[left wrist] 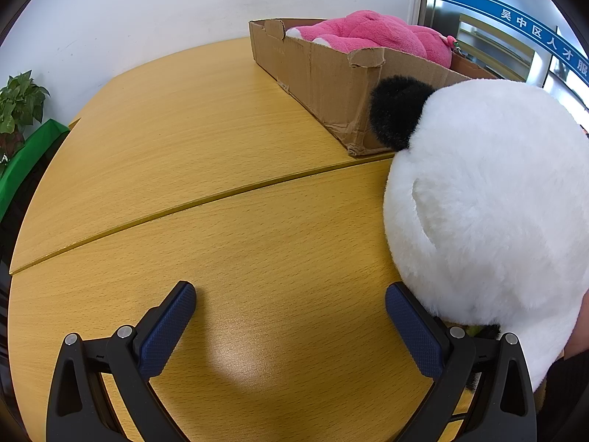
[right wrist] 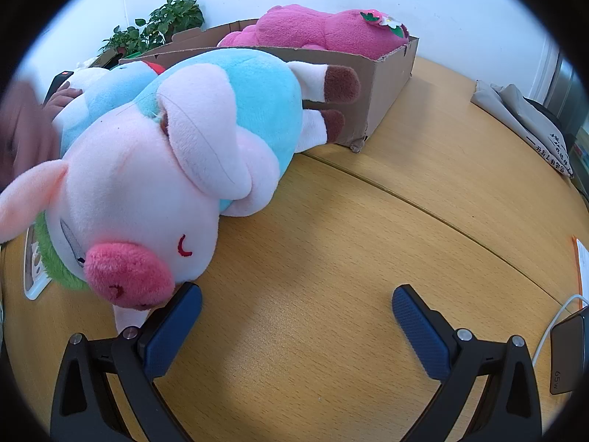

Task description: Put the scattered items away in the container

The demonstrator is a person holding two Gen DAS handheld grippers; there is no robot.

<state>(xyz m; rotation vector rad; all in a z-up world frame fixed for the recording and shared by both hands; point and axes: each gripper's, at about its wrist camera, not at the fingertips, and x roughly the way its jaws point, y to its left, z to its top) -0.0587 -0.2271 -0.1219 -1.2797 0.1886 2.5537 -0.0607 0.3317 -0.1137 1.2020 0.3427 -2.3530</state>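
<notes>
Left wrist view: the left gripper hangs over the wooden table with its blue-padded fingers spread wide and nothing between them. Just outside the right finger, touching its outer side, sits a big white plush with a black ear; it rises well above the finger and fills the right of the view. Ahead of the fingers and to the right stands the cardboard box, its near corner torn and close behind the black ear. A pink plush lies inside the box, bulging over its rim. Far off to the left of the fingers are a potted plant and a green cloth.

Right wrist view: the right gripper is also spread wide and empty over the table. A pig plush in pink and light blue lies on its side just outside the left finger, its snout touching that fingertip. Its brown-tipped feet reach the wall of the box, which stands ahead of the fingers. The pink plush fills the box. Beyond the pig, a hand rests on another pale plush. To the right of the right finger lie a charger with a white cable, and farther ahead a grey bag
</notes>
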